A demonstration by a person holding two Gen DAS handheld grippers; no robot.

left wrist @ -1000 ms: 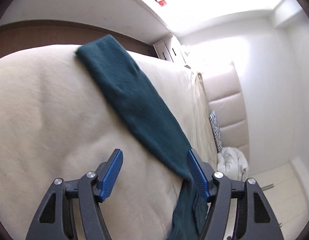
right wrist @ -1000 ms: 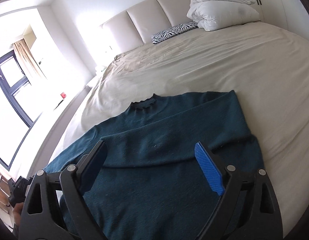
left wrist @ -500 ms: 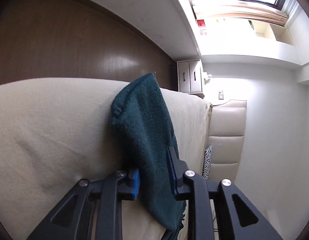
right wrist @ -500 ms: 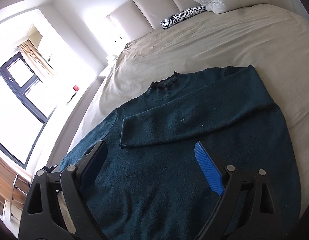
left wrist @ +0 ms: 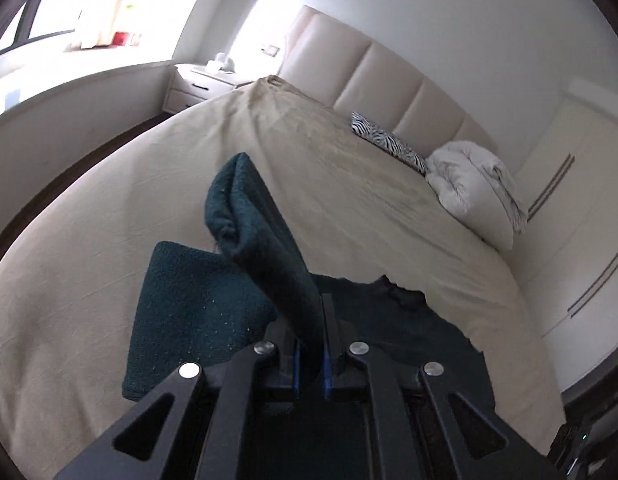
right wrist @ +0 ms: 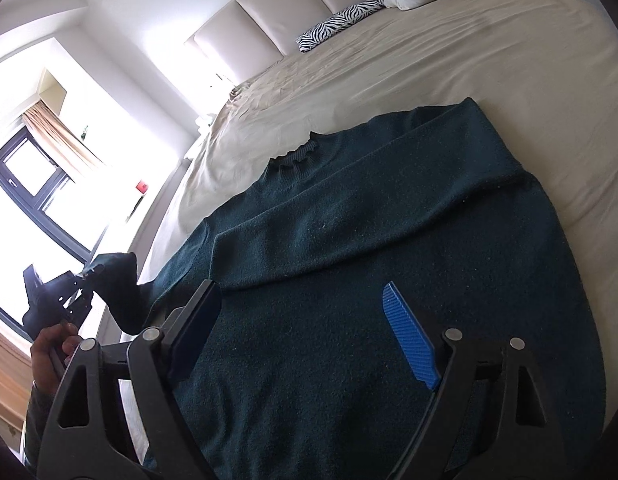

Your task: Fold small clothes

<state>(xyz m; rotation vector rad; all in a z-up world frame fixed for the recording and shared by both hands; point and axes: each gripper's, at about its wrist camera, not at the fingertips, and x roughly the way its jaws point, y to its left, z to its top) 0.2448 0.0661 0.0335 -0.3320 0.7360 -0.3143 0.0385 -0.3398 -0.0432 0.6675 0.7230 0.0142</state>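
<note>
A dark teal sweater (right wrist: 389, 240) lies flat on the bed, collar toward the headboard, with one sleeve folded across its chest. My left gripper (left wrist: 309, 344) is shut on the other sleeve (left wrist: 261, 240), whose cuff stands up ahead of the fingers, lifted off the sheet. The right wrist view shows that left gripper (right wrist: 69, 284) at the left edge, held by a hand (right wrist: 49, 348), with the sleeve (right wrist: 121, 292) hanging from it. My right gripper (right wrist: 299, 296) hovers over the sweater's lower body. Its jaws are closing slightly but stand wide, with only flat fabric below them.
The beige sheet (left wrist: 89, 280) covers a wide bed. A zebra cushion (left wrist: 385, 140) and a white bundled duvet (left wrist: 477, 192) lie by the padded headboard (left wrist: 389, 76). A white nightstand (left wrist: 201, 84) stands left of the bed, under a bright window (right wrist: 29, 184).
The left gripper closed on the sleeve, lifted it and swung it in over the bed while rolling. The right gripper sank closer to the sweater.
</note>
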